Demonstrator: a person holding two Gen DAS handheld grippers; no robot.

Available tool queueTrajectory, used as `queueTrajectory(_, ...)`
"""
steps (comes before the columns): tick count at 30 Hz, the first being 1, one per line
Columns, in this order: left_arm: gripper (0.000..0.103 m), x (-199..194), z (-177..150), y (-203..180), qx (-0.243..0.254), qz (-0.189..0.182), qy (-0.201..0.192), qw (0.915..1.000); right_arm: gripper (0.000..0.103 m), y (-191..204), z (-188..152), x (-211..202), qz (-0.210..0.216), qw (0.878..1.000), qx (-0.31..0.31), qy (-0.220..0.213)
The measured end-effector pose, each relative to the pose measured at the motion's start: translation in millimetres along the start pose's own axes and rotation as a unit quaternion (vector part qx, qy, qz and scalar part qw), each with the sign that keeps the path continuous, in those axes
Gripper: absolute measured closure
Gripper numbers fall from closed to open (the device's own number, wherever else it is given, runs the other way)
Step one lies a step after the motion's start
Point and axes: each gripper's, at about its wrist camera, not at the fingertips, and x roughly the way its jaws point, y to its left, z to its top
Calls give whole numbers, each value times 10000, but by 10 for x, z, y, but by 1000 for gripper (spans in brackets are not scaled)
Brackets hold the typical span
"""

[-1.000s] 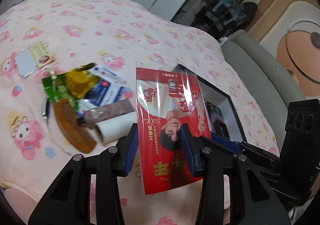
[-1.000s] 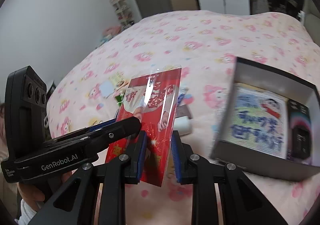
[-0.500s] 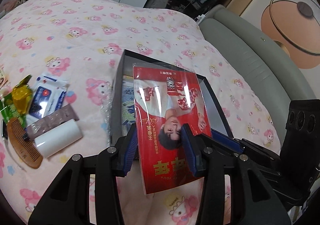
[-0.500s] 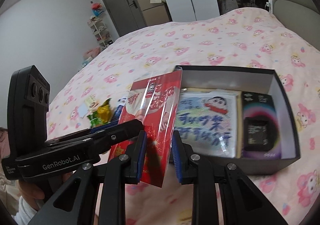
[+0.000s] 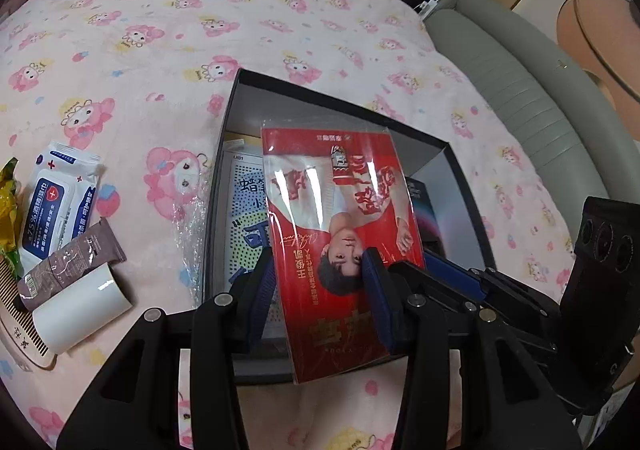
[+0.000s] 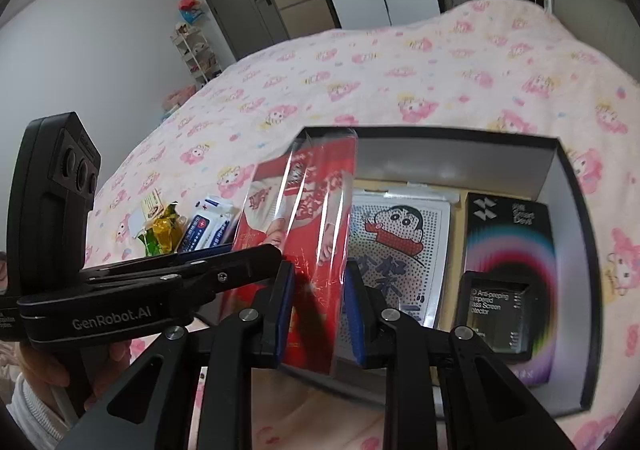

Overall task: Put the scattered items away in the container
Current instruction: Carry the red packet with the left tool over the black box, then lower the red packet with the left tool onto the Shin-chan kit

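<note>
- Box (image 5: 234, 98): it sits open on my pink bed cover (image 5: 168, 30), so things can drop straight in. A cartoon pack (image 6: 396, 246) and a dark packet (image 6: 508, 250) already lie flat inside.
- Red card (image 5: 340, 218) in its shiny sleeve: I hold it up over the box, tilted, so it can go down onto the flat things.
- Left gripper (image 5: 320, 290): its blue pads look squeezed on the card's sides.
- Right gripper (image 6: 318, 298): it sits around the card's thin edge too, but I cannot tell if it pinches.
- Wipes pack (image 5: 56, 206), brown sachet (image 5: 76, 262) and white roll (image 5: 82, 306): they lie together left of the box, outside it, waiting to be tidied.
</note>
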Motion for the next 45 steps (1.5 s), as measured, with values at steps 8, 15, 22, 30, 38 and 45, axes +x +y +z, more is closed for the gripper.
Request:
queueTrajectory(8, 59, 208, -27, -104, 196, 397, 233, 9987, 81, -194, -132, 153, 174, 9997, 137, 127)
queueTrajectory(15, 59, 292, -43, -202, 419, 805, 302, 9954, 81, -247, -158, 280, 108, 9993, 162, 303)
queueTrajectory(22, 58, 333, -40, -242, 522, 1031, 353, 9927, 81, -257, -176, 322, 51, 9991, 148, 400)
queueTrajectory(30, 58, 412, -67, -323, 761, 1473, 407, 9853, 81, -257, -214, 350, -139, 9984, 46, 540)
queueTrajectory(38, 57, 338, -64, -351, 838, 1633, 247, 9827, 80, -273, -222, 317, -364, 9976, -45, 585)
queueTrajectory(45, 57, 402, -39, -424, 1038, 1780, 325, 9780, 76, -288, -155, 201, -1481, 9880, -404, 181)
